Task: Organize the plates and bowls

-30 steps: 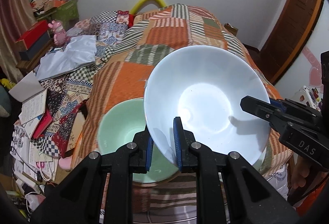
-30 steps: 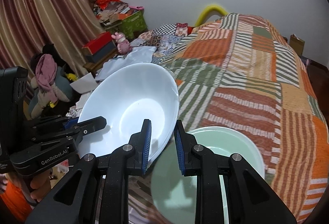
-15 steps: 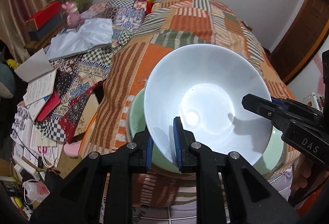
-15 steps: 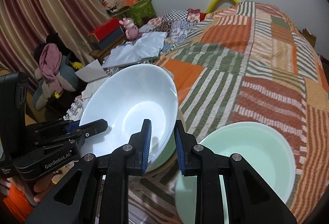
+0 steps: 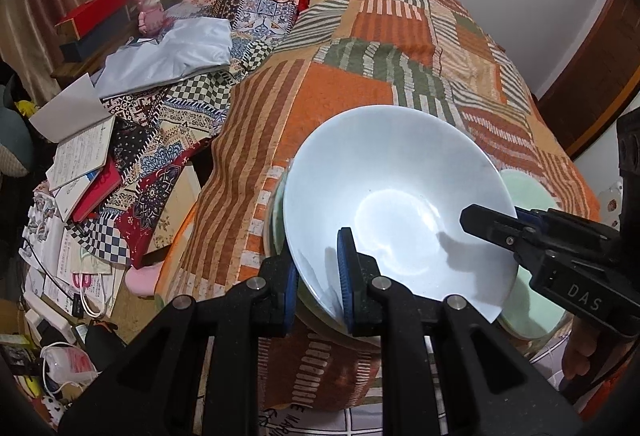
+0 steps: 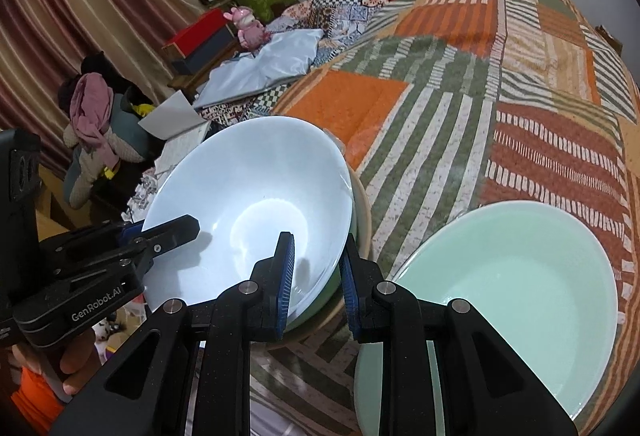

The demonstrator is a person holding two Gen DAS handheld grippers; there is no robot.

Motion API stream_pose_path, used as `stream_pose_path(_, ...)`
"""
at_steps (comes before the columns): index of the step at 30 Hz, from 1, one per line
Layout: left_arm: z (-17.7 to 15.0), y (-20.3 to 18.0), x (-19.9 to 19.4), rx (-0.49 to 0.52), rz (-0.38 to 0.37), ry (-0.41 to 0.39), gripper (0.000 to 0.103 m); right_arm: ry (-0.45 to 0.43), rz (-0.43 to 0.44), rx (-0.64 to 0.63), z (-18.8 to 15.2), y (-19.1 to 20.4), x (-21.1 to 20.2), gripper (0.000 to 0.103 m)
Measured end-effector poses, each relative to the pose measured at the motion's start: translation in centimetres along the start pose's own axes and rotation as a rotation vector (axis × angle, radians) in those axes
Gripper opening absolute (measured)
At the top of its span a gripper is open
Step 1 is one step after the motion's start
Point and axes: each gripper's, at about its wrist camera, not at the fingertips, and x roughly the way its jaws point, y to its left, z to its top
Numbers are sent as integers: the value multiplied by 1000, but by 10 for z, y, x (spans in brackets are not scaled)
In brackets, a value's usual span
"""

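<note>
stacking is the step in hand: the white bowl (image 5: pixel 396 203) is held at its rim from two sides, tilted, low over a stack of bowls (image 6: pixel 358 213) that sits near the edge of the bed with the patchwork quilt (image 5: pixel 360 75). the left hand-held gripper (image 5: pixel 318 288) is closed down on the near rim, one blue pad inside the bowl and one outside. the right hand-held gripper (image 6: pixel 318 278) straddles the opposite rim with its pads narrowly apart; in its own view a slight gap seems to remain on the outer side, so i cannot tell whether it is truly clamping. under the white bowl a green rim and a tan rim show, so it looks nearly nested but not yet level. a mint green bowl (image 6: pixel 508 296) lies just beside the stack, apart from it. the next move likely calls for levelling the white bowl, settling it into the one below, then opening both pairs of pads evenly so it does not tip off the soft bedding.
</note>
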Motion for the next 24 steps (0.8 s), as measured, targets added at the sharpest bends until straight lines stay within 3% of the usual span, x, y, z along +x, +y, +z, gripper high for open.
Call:
stream_pose_path(12, 2, 1, 6, -15, -12, 27, 18, -3, 2, -1, -1, -4, -3, 23)
stream_pose_path(20, 8, 1, -7, -16, -1, -9, 18, -30, 25, -8, -3, -10, -12, 23)
stream_pose_path(24, 8, 0, -20, 0, 35, -49, 27, -38, 31, -11, -4, -11, -15, 24)
